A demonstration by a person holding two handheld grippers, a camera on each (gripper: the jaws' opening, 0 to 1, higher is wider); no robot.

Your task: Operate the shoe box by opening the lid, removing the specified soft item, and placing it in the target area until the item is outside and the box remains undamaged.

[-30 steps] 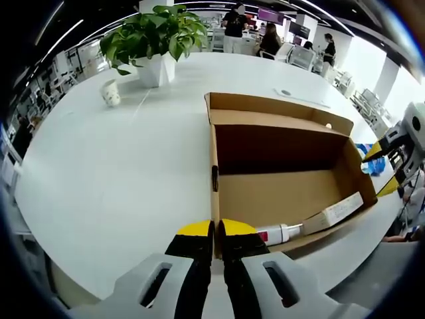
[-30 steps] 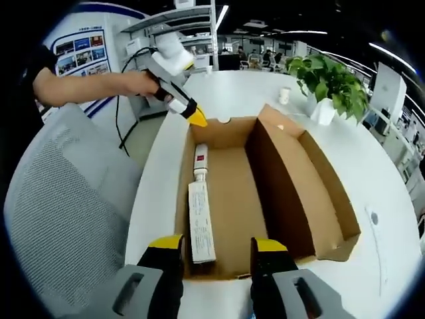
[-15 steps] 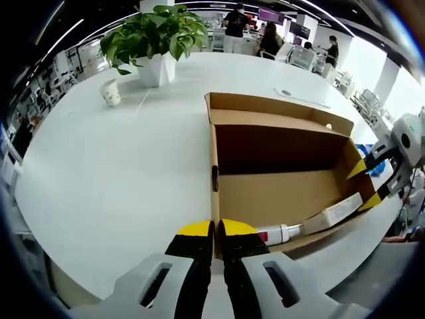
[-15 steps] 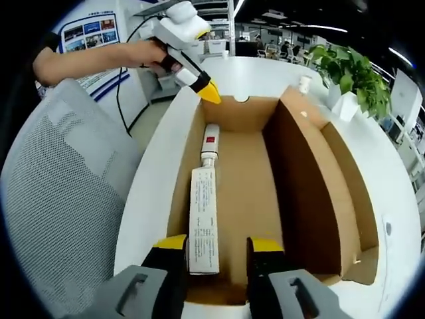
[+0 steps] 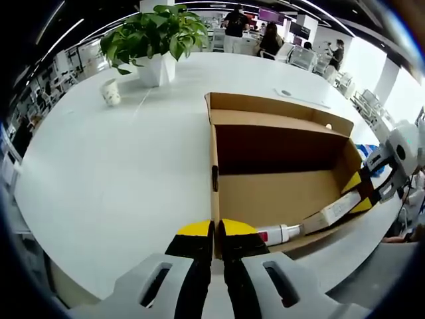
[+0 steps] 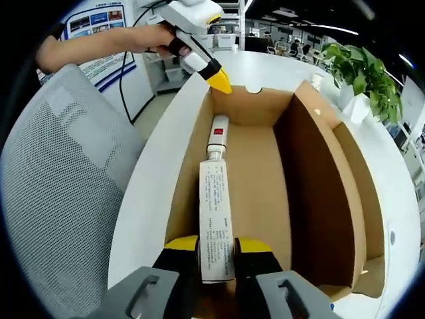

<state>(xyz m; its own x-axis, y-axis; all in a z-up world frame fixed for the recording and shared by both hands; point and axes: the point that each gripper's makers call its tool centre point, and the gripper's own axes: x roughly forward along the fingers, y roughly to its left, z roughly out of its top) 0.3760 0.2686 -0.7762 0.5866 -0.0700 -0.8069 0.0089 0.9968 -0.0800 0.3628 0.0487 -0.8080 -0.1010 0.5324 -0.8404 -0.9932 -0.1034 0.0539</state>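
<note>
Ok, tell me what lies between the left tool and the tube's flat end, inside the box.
In the right gripper view, the tube itself spans most of it; its red-labelled cap end points at the left tool, with a short stretch of bare box floor between them.

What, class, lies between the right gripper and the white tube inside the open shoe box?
Nothing visible. The right gripper has its jaws on either side of the white tube's near end, inside the open shoe box. The left gripper pinches the box's far wall.
</note>
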